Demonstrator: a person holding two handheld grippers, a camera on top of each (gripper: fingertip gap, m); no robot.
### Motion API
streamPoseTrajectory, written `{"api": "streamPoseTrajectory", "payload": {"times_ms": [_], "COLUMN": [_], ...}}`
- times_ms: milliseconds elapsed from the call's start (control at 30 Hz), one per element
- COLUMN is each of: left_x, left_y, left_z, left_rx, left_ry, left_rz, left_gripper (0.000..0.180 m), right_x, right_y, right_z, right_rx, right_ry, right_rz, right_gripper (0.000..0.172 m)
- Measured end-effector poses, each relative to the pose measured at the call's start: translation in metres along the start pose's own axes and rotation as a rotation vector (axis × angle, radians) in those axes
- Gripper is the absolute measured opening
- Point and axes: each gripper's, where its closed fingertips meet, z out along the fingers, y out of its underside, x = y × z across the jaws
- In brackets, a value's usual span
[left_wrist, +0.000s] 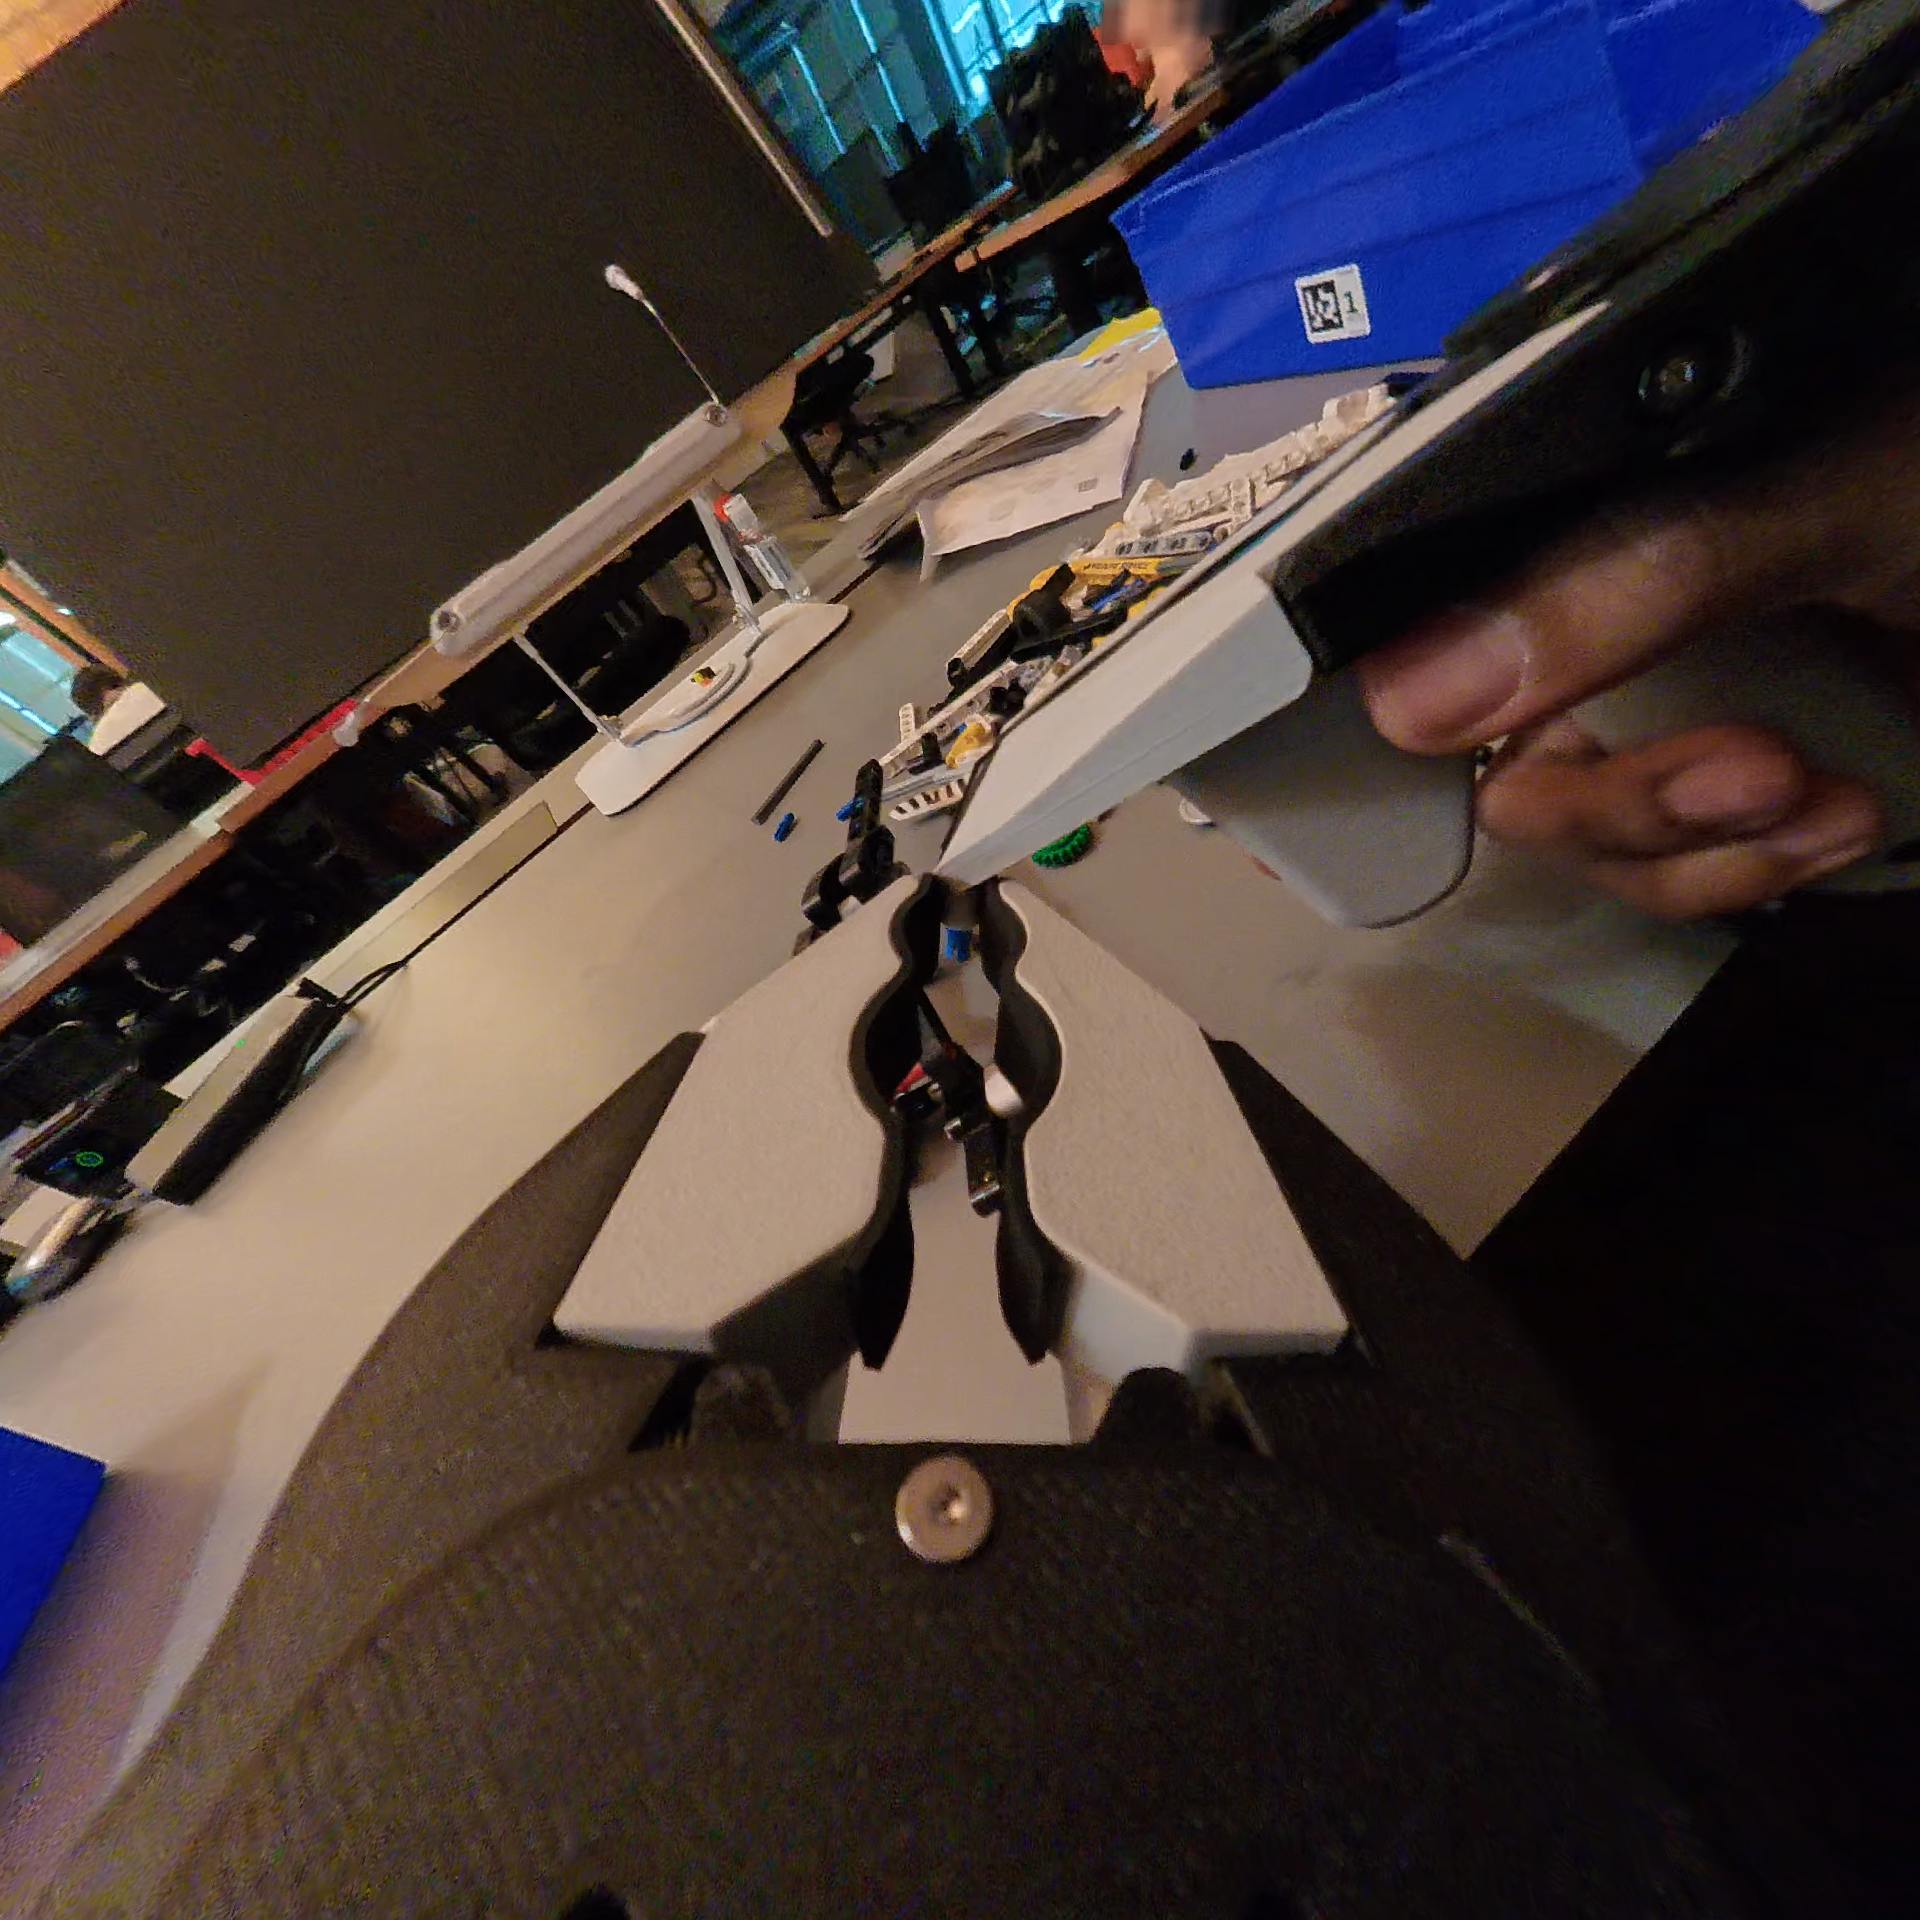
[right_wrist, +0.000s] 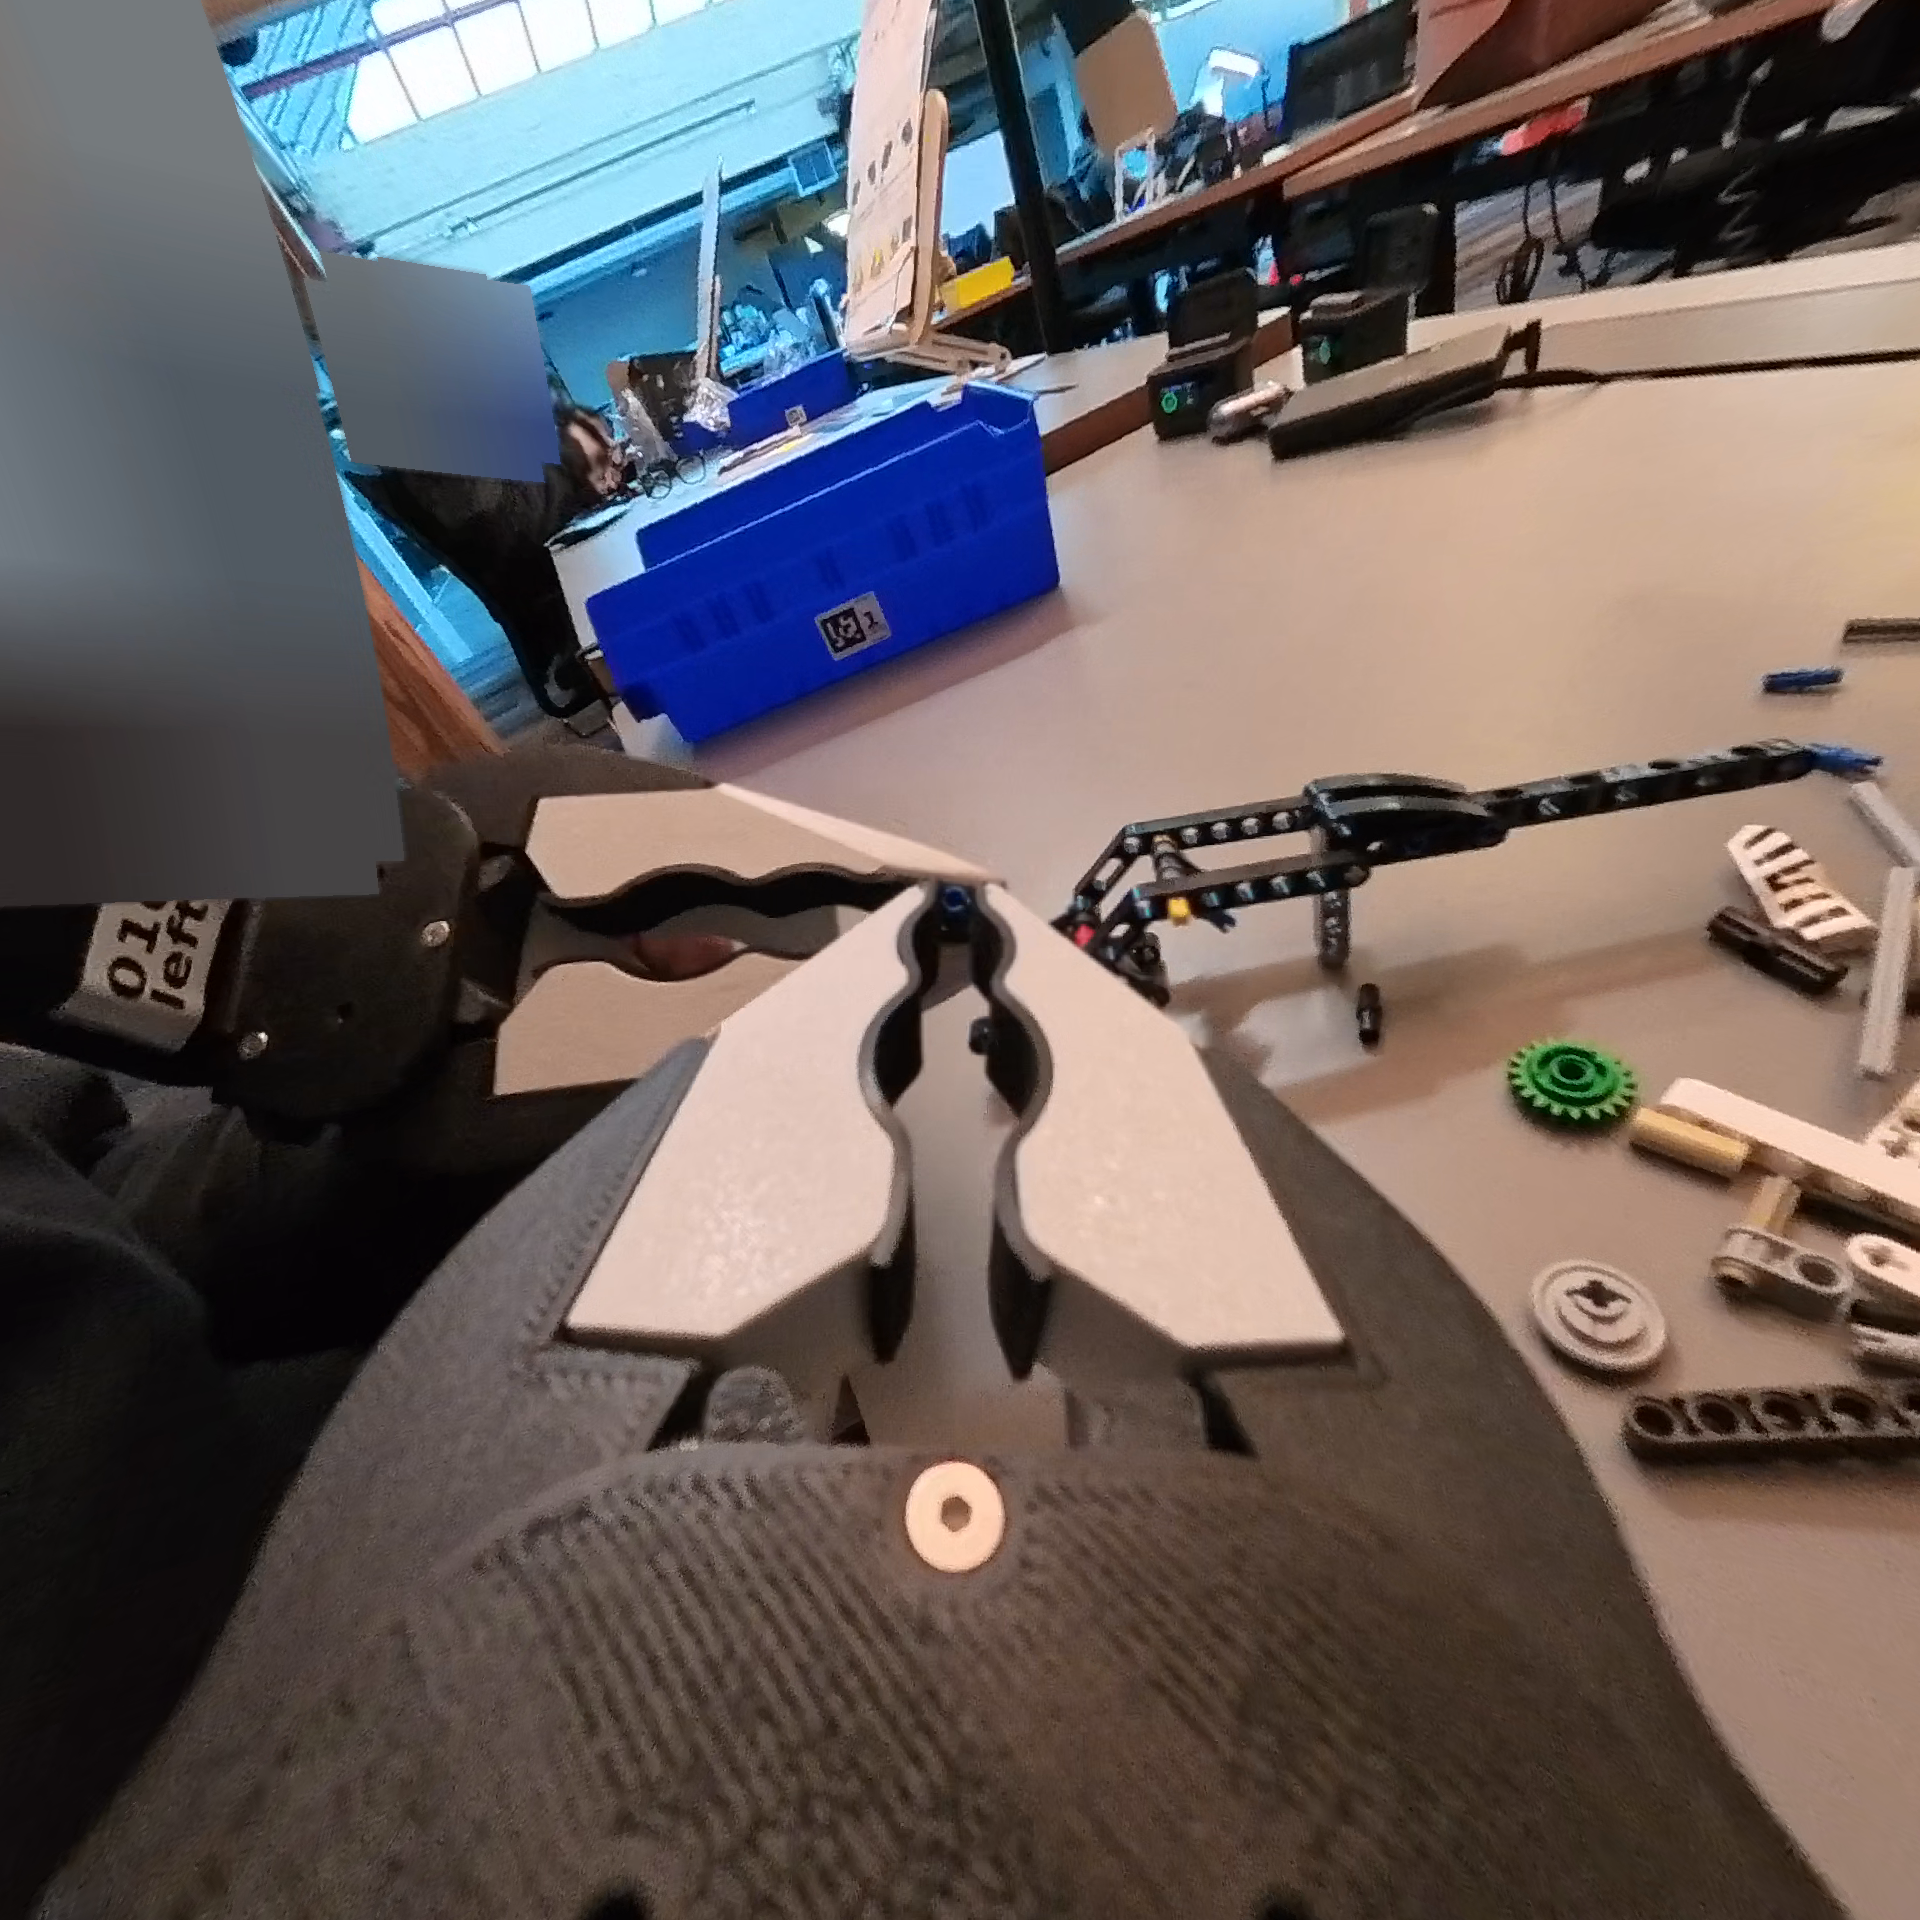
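My two grippers meet tip to tip over the grey table (right_wrist: 1299, 623). In the right wrist view, my right gripper (right_wrist: 952, 902) is shut on a small blue pin (right_wrist: 950, 912), seen end-on between its tips. My left gripper (right_wrist: 935, 883) comes in from the left and closes at the same spot. In the left wrist view, my left gripper (left_wrist: 958, 896) is nearly closed with the blue pin (left_wrist: 957, 938) between its tips. The right gripper's tip (left_wrist: 961, 868) touches there from the upper right, with a hand (left_wrist: 1621, 727) on it. A black beam assembly (right_wrist: 1382, 821) stands just beyond.
Loose parts lie to the right: a green gear (right_wrist: 1571, 1081), a grey disc (right_wrist: 1598, 1314), a black beam (right_wrist: 1766, 1418), a black pin (right_wrist: 1369, 1013) and white pieces (right_wrist: 1787, 1132). A blue bin (right_wrist: 831, 582) stands farther back. A desk lamp (left_wrist: 717, 686) and papers (left_wrist: 1018, 468) are beyond. Both grippers' tips are close together, under 4 cm apart.
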Motion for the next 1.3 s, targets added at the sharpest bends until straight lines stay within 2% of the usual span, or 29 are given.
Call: {"api": "streamPoseTrajectory", "payload": {"times_ms": [300,400,533,667,767,800,867,900,967,1033,1100,1200,1267,1300], "left_x": [0.003,0.000,-0.002,-0.001,-0.001,-0.001,0.005,0.005,0.002,0.003,0.007,0.018,0.025,0.028], "left_y": [-0.006,-0.007,-0.008,-0.011,-0.015,-0.013,0.006,0.008,0.000,-0.010,-0.012,-0.014,-0.015,-0.015], "left_z": [-0.002,-0.003,-0.004,-0.003,0.001,0.001,0.001,0.001,0.001,0.006,0.010,0.012,0.014,0.015], "left_rx": [0.035,0.033,0.045,0.032,0.004,-0.013,-0.060,-0.043,-0.007,0.014,0.006,0.005,-0.003,-0.010], "left_ry": [0.070,0.059,0.036,0.067,0.067,0.075,0.099,0.107,0.132,0.161,0.187,0.228,0.249,0.261], "left_rz": [-0.090,-0.085,-0.070,-0.155,-0.199,-0.199,-0.230,-0.276,-0.352,-0.348,-0.333,-0.356,-0.364,-0.367], "left_gripper": [0.005,0.005,0.005,0.007,0.008,0.007,0.007,0.007,0.007,0.007,0.007,0.007,0.007,0.007], "right_x": [0.001,0.001,-0.003,0.000,0.007,0.020,0.065,0.078,0.087,0.093,0.116,0.166,0.187,0.193], "right_y": [-0.005,-0.005,-0.008,-0.014,-0.023,-0.039,-0.086,-0.102,-0.105,-0.100,-0.078,-0.032,-0.018,-0.019], "right_z": [-0.003,-0.002,-0.002,-0.005,-0.009,-0.020,-0.074,-0.096,-0.104,-0.104,-0.096,-0.094,-0.102,-0.106], "right_rx": [0.023,0.036,0.047,0.104,0.192,0.308,0.562,0.610,0.522,0.486,0.347,0.054,-0.039,-0.039], "right_ry": [-0.125,-0.094,-0.105,-0.181,-0.205,-0.157,-0.077,-0.025,0.089,0.179,0.285,0.477,0.582,0.617], "right_rz": [0.204,0.158,0.128,0.276,0.381,0.404,0.456,0.399,0.263,0.209,0.201,0.253,0.272,0.259], "right_gripper": [0.001,0.007,0.001,0.000,0.000,0.000,0.000,0.001,0.001,0.001,0.001,0.004,0.014,0.013]}}
